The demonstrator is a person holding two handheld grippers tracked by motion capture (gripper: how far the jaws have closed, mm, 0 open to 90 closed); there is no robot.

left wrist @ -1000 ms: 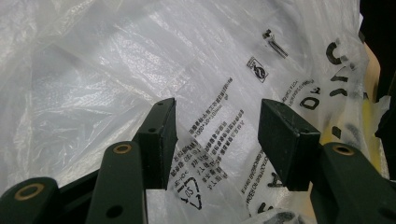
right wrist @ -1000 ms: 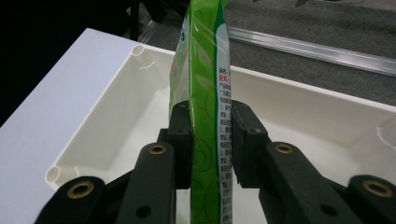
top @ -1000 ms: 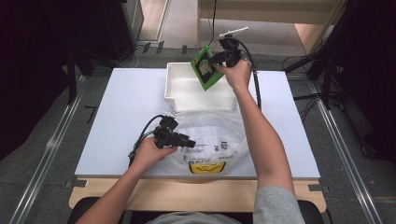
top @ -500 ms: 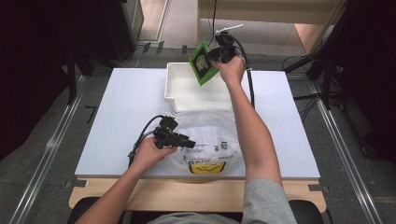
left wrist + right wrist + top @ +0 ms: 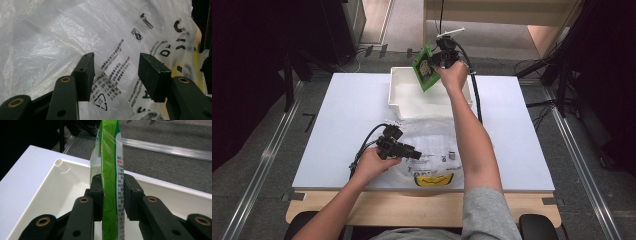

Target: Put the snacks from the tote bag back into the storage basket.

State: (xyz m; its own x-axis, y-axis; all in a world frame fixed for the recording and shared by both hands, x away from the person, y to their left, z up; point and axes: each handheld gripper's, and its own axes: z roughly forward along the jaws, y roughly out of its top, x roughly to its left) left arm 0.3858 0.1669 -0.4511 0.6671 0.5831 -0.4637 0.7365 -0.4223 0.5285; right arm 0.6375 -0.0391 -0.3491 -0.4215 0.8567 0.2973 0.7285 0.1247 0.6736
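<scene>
White table [image 5: 342,130], bare at its left side; left gripper [image 5: 416,154] low over the clear plastic bag [image 5: 432,140], jaws standing apart with the printed film [image 5: 115,72] slack between them and neither pad pressing, so the bag rests loose on the tabletop, its yellow-and-black print toward the near edge; white tray [image 5: 404,97] at the far middle of the table, just beyond the bag, nothing visible inside it; green snack packet [image 5: 424,67] held edge-up and tilted over the tray's far side, not touching its floor; right gripper [image 5: 438,61] clamped on the packet, both pads [image 5: 97,192] flat against its faces in the right gripper view, the tray wall [image 5: 60,166] below and ahead. Risks, as judged: the packet is gripped low on a slick wrapper, so it could slide or swing when lowered; a release this near the rim could tip it over the far wall onto the floor; the unclamped bag may drift or crumple if the left jaws brush it, fouling the next pick.
</scene>
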